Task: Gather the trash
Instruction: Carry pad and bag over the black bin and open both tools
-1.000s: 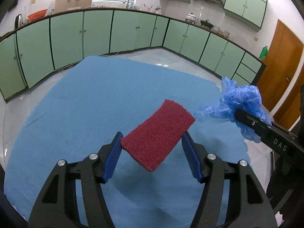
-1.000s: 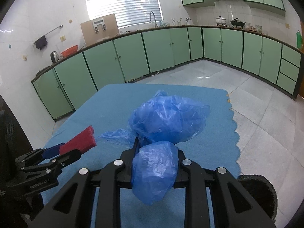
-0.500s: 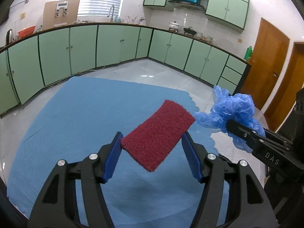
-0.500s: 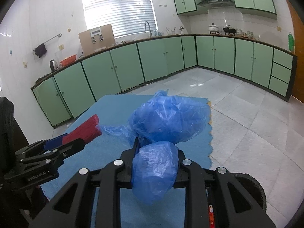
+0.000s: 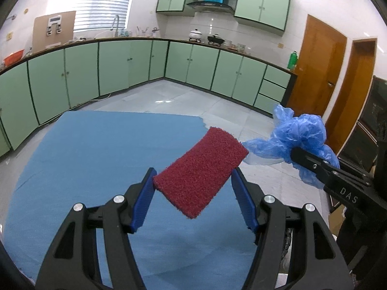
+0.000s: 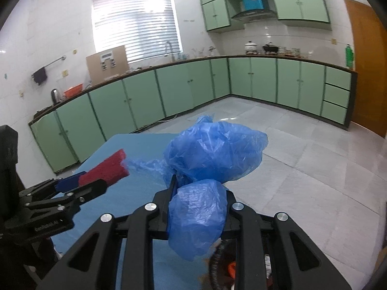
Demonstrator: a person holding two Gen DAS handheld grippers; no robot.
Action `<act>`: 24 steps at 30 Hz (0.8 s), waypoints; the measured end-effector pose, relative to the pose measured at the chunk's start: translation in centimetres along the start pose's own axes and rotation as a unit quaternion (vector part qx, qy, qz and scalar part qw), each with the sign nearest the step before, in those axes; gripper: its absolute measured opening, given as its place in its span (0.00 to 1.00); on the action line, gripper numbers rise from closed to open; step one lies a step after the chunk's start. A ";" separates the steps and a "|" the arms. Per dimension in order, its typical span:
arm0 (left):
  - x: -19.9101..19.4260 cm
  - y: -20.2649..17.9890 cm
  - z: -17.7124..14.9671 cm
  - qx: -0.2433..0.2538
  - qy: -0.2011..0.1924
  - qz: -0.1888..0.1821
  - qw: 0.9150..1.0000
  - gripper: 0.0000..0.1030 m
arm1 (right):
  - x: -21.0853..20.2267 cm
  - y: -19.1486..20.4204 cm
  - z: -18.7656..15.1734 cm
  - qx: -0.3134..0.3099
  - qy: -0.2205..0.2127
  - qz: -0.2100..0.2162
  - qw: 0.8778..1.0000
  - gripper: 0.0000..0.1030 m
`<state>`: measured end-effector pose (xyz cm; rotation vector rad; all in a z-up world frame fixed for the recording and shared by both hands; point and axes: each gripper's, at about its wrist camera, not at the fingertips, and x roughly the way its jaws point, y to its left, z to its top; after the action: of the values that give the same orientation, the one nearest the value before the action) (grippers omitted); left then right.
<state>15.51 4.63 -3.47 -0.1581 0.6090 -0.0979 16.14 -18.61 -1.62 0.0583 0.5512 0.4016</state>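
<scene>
Left gripper [image 5: 193, 183] clamps red sponge [image 5: 200, 171]; right gripper [image 6: 197, 193] pinches blue bag [image 6: 215, 154] past blue mat [image 5: 96, 145] edge.

Red scouring pad [image 5: 200, 171]: coarse, fibrous, matt, fuzzy at edges
Blue bag [image 6: 215, 154]: thin plastic film, crumpled, semi-translucent, slight sheen on creases
Left gripper [image 5: 193, 193]: matt black plastic frame, smooth blue pads on fingers [image 5: 142, 203], bright metal screw heads
Right gripper [image 6: 197, 207]: same matt black plastic, shiny metal fasteners
Table cover [image 5: 96, 149]: blue cloth, matt, felt-like, fine nap
Floor [image 6: 302, 154]: pale tiles, polished, reflective
Cabinets [image 5: 116, 67]: green fronts, smooth satin finish
Doors [image 5: 314, 67]: varnished wood, glossy
Wall [image 6: 36, 29]: white glazed tile, glossy
</scene>
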 end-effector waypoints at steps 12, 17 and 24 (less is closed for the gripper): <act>2.2 -6.9 -1.5 0.038 0.015 -0.049 0.998 0.60 | -3.0 -7.0 -2.1 0.037 0.003 -0.061 0.997 0.24; 4.0 -9.6 -2.7 0.052 0.028 -0.071 0.996 0.60 | -3.8 -9.9 -2.8 0.050 0.007 -0.092 0.994 0.24; 6.4 -12.6 -4.3 0.067 0.042 -0.093 0.993 0.60 | -3.8 -12.7 -4.4 0.059 0.018 -0.126 0.990 0.24</act>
<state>17.66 -9.19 -8.28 -0.0810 0.6687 -0.3261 15.41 -32.03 -5.47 0.0951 0.6094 0.1244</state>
